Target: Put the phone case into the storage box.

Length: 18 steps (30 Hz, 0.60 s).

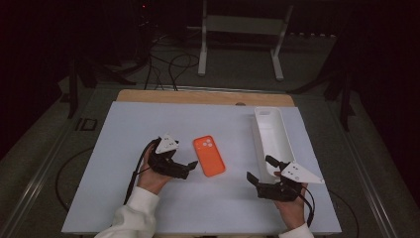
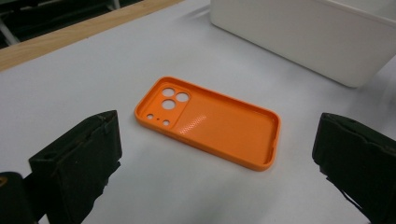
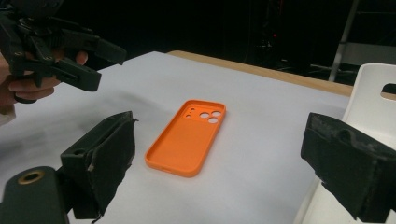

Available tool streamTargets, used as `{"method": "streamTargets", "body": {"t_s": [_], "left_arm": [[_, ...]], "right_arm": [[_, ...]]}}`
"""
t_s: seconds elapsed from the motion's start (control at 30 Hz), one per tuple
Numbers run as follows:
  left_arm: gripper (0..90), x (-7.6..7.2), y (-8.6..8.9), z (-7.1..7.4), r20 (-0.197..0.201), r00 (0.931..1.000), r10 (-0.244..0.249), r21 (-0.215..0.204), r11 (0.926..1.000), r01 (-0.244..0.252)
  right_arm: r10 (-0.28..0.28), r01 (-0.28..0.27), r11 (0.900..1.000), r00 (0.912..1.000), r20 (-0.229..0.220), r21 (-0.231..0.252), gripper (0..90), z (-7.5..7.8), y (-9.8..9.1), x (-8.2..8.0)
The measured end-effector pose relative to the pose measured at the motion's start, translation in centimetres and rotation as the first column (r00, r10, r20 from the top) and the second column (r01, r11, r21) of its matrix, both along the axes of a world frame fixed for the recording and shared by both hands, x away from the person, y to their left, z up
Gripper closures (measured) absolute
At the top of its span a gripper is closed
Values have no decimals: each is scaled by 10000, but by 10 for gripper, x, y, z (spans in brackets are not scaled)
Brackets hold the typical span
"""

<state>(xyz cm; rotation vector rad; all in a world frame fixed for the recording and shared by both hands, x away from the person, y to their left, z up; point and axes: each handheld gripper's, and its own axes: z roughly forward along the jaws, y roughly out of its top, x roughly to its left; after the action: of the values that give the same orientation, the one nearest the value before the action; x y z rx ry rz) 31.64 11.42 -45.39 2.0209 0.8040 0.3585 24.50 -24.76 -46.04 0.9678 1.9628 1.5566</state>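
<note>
So there's an orange phone case (image 1: 209, 155) lying flat on the pale grey surface (image 1: 124, 198), open side up, roughly in the middle between both claws. It's a soft-looking shell with a raised rim, a square camera block at the far end with 3 big round cutouts and a few tiny holes, and a dotted texture inside. The left claw (image 1: 190, 167) sits just beside its left edge, jaws spread wide and holding nothing. The right claw (image 1: 261, 170) is over near the long white tray (image 1: 278, 141), jaws also wide apart, nothing between them. The case touches neither claw and sits just left of the tray.
</note>
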Motion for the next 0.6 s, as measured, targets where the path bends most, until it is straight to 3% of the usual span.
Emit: {"method": "streamTargets", "body": {"t_s": [0.23,0.5,0.6], "left_arm": [[76,5,-9,-2,-270,9996,-32,210,9998,37],[166,6,-21,-4,-155,9997,-173,671,9976,183],[251,6,-25,-5,-205,9996,-198,785,9967,213]], "right_arm": [[-66,66,10000,10000,-21,7,100,0,-1,0],[-79,79,10000,10000,-13,-7,100,0,-1,0],[-80,80,10000,10000,-22,-9,100,0,-1,0]]}}
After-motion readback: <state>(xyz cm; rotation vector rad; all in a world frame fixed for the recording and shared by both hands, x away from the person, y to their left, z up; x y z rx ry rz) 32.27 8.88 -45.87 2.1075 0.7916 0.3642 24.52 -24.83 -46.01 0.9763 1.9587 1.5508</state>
